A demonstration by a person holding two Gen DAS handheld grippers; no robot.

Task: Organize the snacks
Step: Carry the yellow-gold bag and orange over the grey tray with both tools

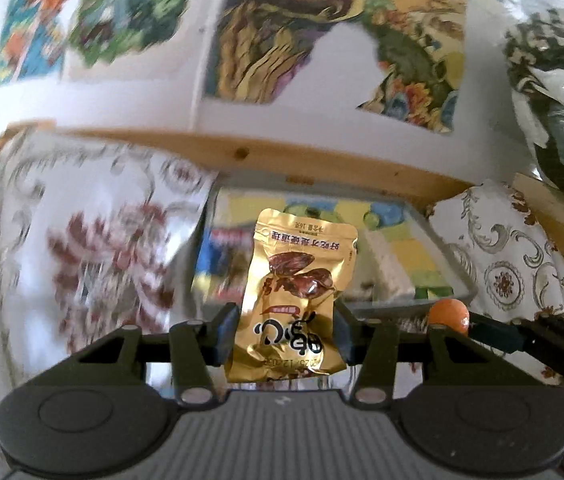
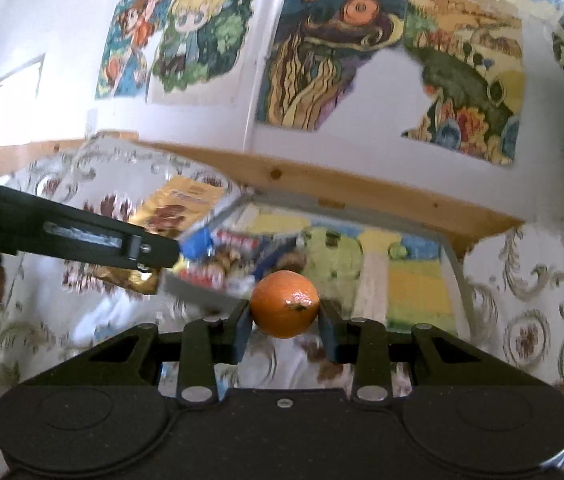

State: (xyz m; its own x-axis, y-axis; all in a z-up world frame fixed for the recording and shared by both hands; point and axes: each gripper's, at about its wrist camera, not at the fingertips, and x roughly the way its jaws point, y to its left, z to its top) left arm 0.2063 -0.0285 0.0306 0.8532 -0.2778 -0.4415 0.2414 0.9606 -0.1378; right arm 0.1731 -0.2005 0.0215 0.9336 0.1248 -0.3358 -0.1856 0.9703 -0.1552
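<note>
A gold snack packet (image 1: 296, 300) with printed dates hangs upright between the fingers of my left gripper (image 1: 288, 330), which is shut on it. In the right wrist view that same gold packet (image 2: 169, 216) shows at the left, blurred, behind the left gripper's black finger (image 2: 81, 236). My right gripper (image 2: 285, 322) is shut on a small orange mandarin (image 2: 285, 304). The mandarin (image 1: 448, 314) also shows at the right of the left wrist view. Both are held above a grey tray (image 2: 452, 252) that holds several colourful snack packs (image 2: 233, 252).
The tray (image 1: 434, 236) rests on a cloth with a floral and scroll pattern (image 2: 530, 312). A wooden rail (image 2: 322, 184) runs behind it, under a white wall with colourful pictures (image 2: 322, 64). A heap of bags (image 1: 562, 92) sits at the upper right.
</note>
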